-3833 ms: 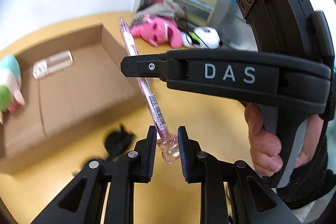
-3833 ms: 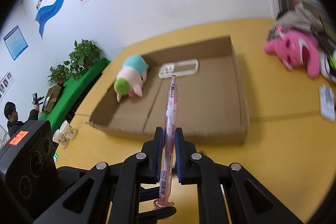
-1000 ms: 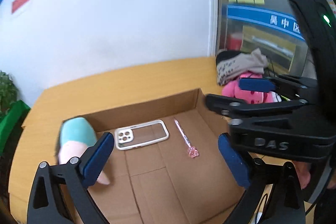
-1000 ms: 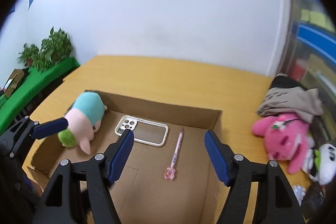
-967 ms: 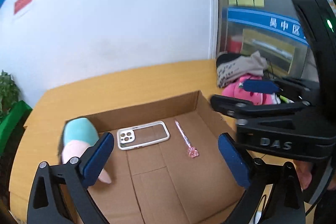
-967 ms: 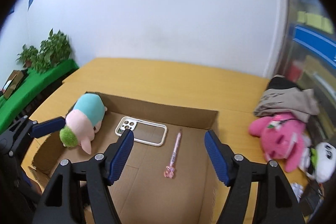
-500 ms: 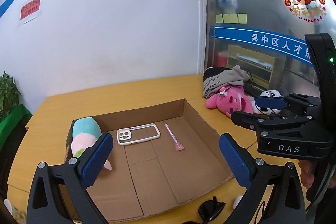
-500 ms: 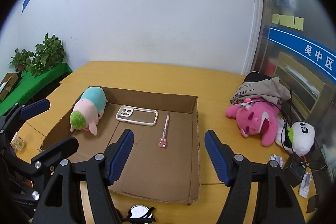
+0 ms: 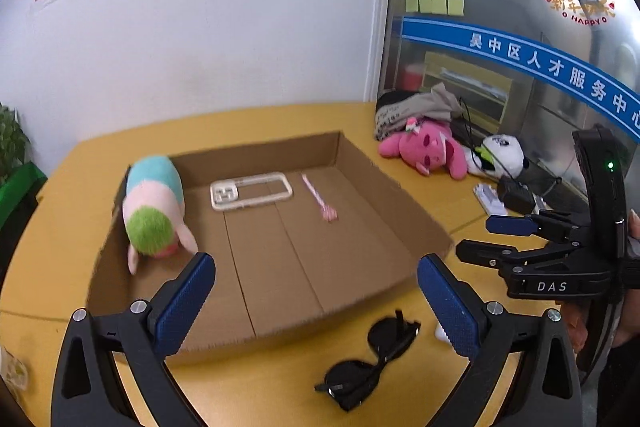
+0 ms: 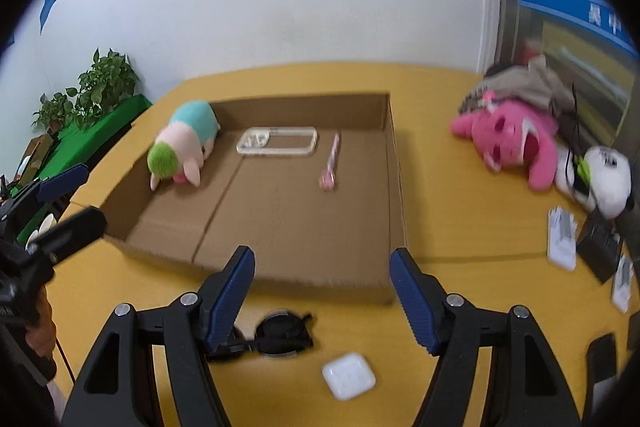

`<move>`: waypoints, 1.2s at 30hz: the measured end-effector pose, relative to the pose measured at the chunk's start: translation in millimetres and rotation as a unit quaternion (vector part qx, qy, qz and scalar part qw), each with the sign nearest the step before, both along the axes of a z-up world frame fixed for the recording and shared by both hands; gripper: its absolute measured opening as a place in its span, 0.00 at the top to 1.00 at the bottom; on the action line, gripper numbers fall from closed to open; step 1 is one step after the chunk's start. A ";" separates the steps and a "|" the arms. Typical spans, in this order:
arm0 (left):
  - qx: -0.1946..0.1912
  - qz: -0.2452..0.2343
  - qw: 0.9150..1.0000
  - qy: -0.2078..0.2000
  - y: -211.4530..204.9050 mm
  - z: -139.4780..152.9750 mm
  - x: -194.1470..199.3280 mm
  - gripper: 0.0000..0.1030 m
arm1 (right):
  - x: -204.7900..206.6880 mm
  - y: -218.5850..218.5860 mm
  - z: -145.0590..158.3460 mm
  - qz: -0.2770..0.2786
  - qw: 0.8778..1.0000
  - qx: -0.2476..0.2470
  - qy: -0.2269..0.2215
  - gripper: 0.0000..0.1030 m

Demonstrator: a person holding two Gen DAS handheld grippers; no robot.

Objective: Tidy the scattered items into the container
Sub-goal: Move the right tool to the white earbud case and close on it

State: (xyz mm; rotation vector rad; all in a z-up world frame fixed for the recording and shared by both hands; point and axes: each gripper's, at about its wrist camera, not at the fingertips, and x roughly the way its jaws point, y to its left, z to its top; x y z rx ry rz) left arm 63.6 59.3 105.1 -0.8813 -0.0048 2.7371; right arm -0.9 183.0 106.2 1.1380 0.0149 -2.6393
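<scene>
You see a plain brown box (image 9: 394, 193) on a yellow table (image 10: 460, 211). Inside it, the plush toy (image 9: 154, 205) is turquoise, pale pink and green, the phone case (image 9: 251, 190) white-rimmed, the pen (image 10: 332, 163) pink. On the table the sunglasses (image 9: 370, 359) are black and the small square case (image 10: 348, 375) white. Your grippers carry blue, finely textured pads (image 9: 182, 311) on black fingers.

Both wrist views overlook the cardboard box (image 9: 380, 183) from nearby.

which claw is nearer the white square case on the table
Right. The right claw hangs just above the white case; the left claw sits further left, over the sunglasses.
</scene>
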 end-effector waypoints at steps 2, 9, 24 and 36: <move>0.002 -0.001 1.000 -0.019 -0.8 -14.2 2.2 0.00 | 6.4 7.6 -18.1 0.001 1.000 0.000 -0.019 0.32; 0.043 -0.030 0.996 -0.070 0.8 -40.1 7.4 0.00 | 21.6 9.1 -78.6 0.040 0.996 0.030 -0.075 0.32; 0.097 -0.070 0.981 -0.151 14.2 -69.9 4.8 0.01 | 18.6 1.3 -117.4 0.056 0.988 0.089 -0.114 0.54; 0.182 -0.170 0.936 -0.250 44.7 -95.1 -9.4 0.19 | 46.1 1.9 -114.3 0.077 0.990 0.048 -0.106 0.56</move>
